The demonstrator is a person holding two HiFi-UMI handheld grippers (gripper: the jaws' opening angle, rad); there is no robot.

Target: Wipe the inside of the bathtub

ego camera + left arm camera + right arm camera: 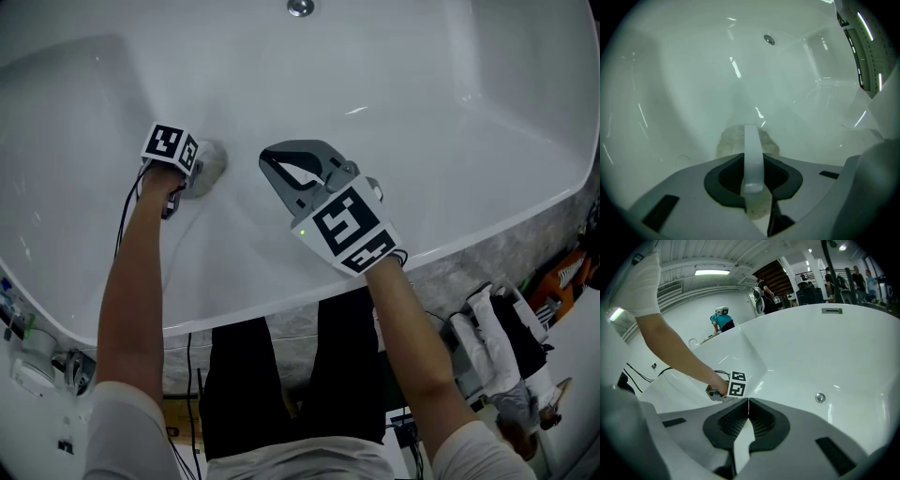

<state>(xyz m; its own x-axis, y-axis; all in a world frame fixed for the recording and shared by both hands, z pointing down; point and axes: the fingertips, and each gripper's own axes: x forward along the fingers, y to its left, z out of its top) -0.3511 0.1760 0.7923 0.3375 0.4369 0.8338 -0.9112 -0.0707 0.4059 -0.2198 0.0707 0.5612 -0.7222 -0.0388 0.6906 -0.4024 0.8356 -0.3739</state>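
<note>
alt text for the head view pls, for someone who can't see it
Seen from above, a person leans over a white bathtub, the left gripper holding a pale cloth against its inner surface. The right gripper hangs beside it over the tub, jaws shut and empty. A round metal fitting sits at the top edge.

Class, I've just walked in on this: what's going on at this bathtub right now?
A person leans over the white bathtub with a gripper in each hand. The left gripper is shut on a pale cloth and presses it against the tub's inner surface. The right gripper hangs above the tub's inside, fingers together with nothing between them. The wiping falls to the left gripper alone.
</note>
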